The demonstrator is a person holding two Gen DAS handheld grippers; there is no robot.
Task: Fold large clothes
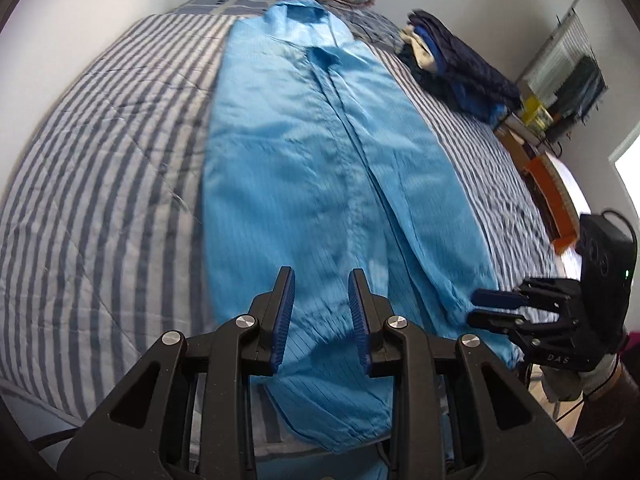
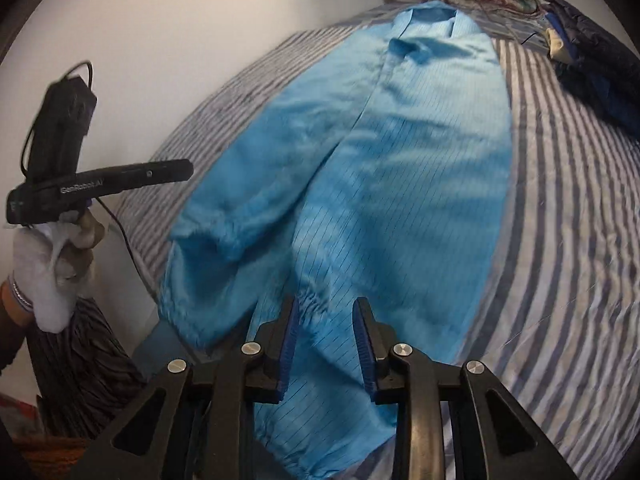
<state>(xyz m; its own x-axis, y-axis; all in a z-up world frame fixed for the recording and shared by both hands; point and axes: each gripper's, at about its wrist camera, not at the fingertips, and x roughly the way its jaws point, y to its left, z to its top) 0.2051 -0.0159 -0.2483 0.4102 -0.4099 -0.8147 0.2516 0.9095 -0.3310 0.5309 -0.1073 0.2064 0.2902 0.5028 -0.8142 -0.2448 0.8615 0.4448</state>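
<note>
Blue garment [image 1: 320, 152] lies lengthwise on striped bed [image 1: 100, 160], sleeves folded in. Left gripper [image 1: 322, 320] and right gripper [image 2: 328, 344] hover over hem, both part-spread, pinching nothing (motion-blurred). Likely next: pinch hem corners, fold toward collar.

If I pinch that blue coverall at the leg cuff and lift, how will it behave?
Likely floppy: the blue coverall lies flat and creased on the striped bedspread, so it should drape and trail. Its sheen suggests thin, light, perhaps slippery cloth. The gathered leg cuff looks thicker, probably the surer pinch.
</note>
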